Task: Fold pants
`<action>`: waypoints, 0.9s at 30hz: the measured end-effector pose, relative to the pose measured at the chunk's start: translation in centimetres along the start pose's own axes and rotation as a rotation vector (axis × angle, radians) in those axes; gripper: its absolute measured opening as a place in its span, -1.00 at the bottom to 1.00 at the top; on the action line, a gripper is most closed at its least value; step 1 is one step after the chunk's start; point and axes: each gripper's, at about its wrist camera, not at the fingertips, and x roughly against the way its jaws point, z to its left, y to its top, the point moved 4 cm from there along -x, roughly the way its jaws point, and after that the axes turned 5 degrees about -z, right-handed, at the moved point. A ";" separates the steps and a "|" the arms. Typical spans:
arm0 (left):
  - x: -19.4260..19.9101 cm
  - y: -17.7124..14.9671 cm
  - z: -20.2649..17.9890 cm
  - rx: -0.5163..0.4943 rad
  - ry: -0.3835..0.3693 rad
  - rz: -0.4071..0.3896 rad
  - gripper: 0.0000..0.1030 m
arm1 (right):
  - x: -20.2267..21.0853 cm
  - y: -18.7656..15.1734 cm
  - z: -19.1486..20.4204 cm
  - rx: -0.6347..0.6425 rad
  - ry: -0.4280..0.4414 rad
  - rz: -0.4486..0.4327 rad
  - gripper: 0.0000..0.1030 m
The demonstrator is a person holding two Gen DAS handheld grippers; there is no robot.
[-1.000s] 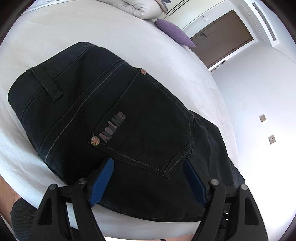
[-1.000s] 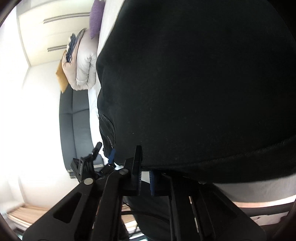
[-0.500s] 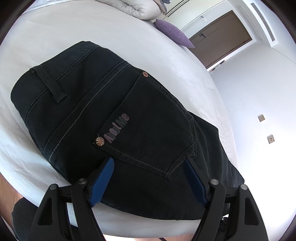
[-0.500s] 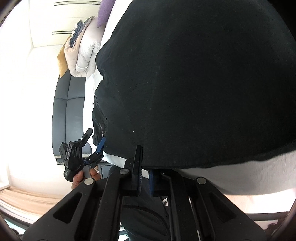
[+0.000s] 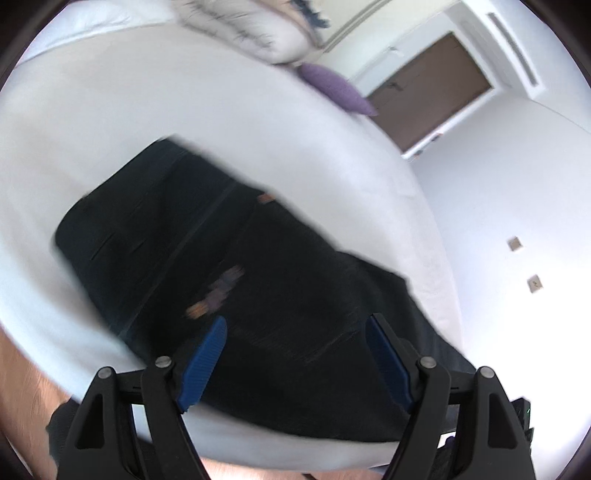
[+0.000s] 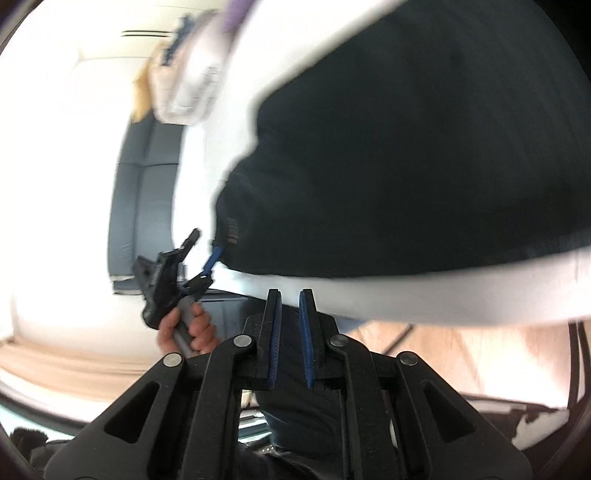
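Observation:
Folded black jeans (image 5: 258, 277) lie flat on the white bed (image 5: 184, 110), back pocket up, blurred by motion. My left gripper (image 5: 295, 323) hovers open above their near edge, blue pads wide apart and off the cloth. In the right wrist view the jeans (image 6: 406, 166) fill the upper right. My right gripper (image 6: 290, 295) sits just below the mattress edge; its jaws are opening, with a narrow gap and nothing between the pads. The left gripper (image 6: 205, 254) also shows there, held by a hand (image 6: 188, 328) at the jeans' corner.
A bundled white duvet (image 5: 251, 29) and a purple cushion (image 5: 336, 88) lie at the bed's far end. A brown door (image 5: 432, 92) is beyond. A dark grey padded headboard (image 6: 144, 206) stands on the left, with wooden floor (image 6: 480, 343) below the mattress.
Both grippers have risen and pulled back from the jeans. The right jaws, pressed together at the jeans' edge before, have parted and come away from the cloth. The jeans stay on the bed.

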 end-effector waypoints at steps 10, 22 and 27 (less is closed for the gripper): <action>-6.6 -3.6 0.2 -0.039 -0.018 0.109 0.37 | -6.5 4.5 -4.8 -0.041 -0.029 -0.018 -0.82; -4.7 0.4 -3.1 -0.093 -0.065 0.026 0.45 | -6.0 8.0 1.1 0.104 -0.009 -0.100 -0.81; -10.5 0.0 -4.0 -0.112 0.002 0.112 0.45 | -13.3 12.7 1.8 0.022 0.006 -0.101 -0.81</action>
